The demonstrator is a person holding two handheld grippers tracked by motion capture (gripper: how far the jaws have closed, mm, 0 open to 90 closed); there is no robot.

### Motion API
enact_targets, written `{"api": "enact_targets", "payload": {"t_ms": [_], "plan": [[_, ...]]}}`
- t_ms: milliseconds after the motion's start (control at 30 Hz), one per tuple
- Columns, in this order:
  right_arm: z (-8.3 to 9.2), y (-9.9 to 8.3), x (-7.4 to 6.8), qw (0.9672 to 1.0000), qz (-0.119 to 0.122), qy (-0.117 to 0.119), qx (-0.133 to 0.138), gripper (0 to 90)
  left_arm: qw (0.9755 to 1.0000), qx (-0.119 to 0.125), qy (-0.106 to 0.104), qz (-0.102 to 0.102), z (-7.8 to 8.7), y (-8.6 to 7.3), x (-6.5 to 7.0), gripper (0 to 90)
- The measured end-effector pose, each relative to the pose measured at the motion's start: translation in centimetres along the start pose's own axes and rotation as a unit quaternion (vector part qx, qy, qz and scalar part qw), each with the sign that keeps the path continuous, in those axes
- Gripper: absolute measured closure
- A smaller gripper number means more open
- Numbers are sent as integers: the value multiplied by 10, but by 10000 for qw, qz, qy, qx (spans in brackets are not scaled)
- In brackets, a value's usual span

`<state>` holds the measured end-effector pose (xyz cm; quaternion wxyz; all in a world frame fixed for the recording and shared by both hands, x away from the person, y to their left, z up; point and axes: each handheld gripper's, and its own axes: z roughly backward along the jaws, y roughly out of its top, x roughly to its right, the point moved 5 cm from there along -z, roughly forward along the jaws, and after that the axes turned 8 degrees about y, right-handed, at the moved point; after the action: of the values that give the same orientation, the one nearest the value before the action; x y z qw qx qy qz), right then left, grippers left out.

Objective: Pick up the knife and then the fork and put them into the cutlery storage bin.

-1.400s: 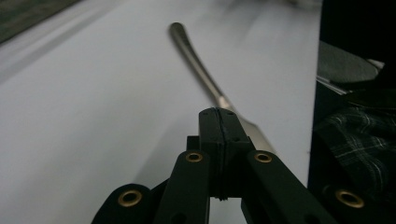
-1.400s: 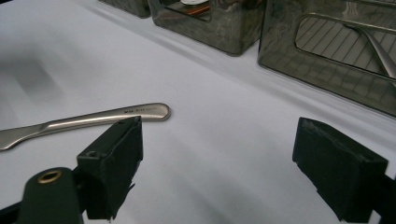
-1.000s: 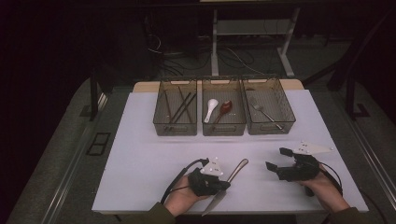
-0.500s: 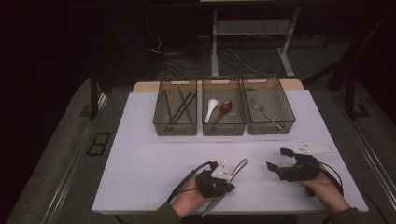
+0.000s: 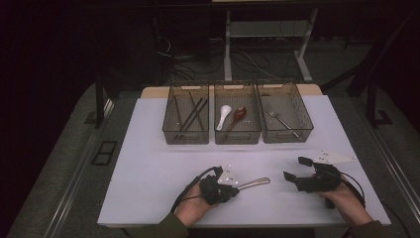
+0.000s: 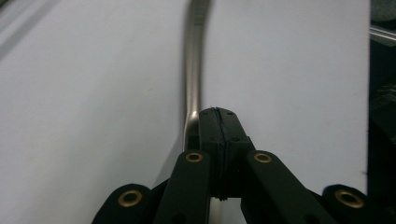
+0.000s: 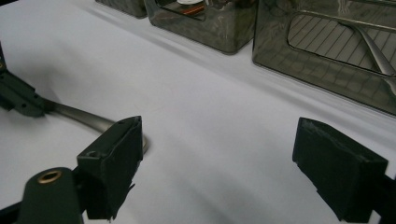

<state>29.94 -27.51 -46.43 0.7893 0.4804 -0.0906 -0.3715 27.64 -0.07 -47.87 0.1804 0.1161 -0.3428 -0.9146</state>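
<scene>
Since one second ago, the left gripper has turned, so the metal utensil is now pointing right toward the right gripper. Its jaws are closing tightly on the handle, the utensil sticking out just above the white table. The right gripper is standing open, holding nothing.

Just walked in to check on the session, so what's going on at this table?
A person is sorting cutlery with a handheld gripper in each hand. The left gripper is shut on a metal utensil, likely a spoon, low over the white table. The right gripper waits open beside it, holding nothing. Three clear bins at the back hold chopsticks, two spoons and a fork.
</scene>
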Motion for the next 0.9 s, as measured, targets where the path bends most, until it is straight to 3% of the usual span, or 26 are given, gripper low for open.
{"api": "enact_targets", "payload": {"t_ms": [200, 233, 300, 333, 467, 567, 767, 900], "plan": [[0, 0, 0, 10000, -3, 10, 14, 158, 9998, 148, -13, 117, 3, -1, -6, 884], [0, 0, 0, 10000, -6, 8, 17, 158, 9997, 192, -91, 71, 4, 0, -8, 861], [0, 1, 0, 10000, -9, 8, 26, 158, 9988, 412, -168, 211, 5, 4, -11, 808], [0, 1, 0, 10000, -10, 7, 27, 158, 9989, 419, -200, 116, 6, 6, -13, 780], [0, 0, 0, 10000, 7, 5, 1, 158, 9975, 606, -353, 90, 2, 12, -18, 698], [-1, 0, 0, 10000, 15, 16, -7, 158, 9964, 610, -593, 56, -4, 15, -19, 671], [-1, 0, 0, 10000, 16, 28, -14, 158, 9965, 500, -617, -249, -16, 16, -18, 672], [0, 0, 0, 10000, 23, 28, -11, 158, 9967, 474, -605, -256, -20, 14, -16, 694]]}}
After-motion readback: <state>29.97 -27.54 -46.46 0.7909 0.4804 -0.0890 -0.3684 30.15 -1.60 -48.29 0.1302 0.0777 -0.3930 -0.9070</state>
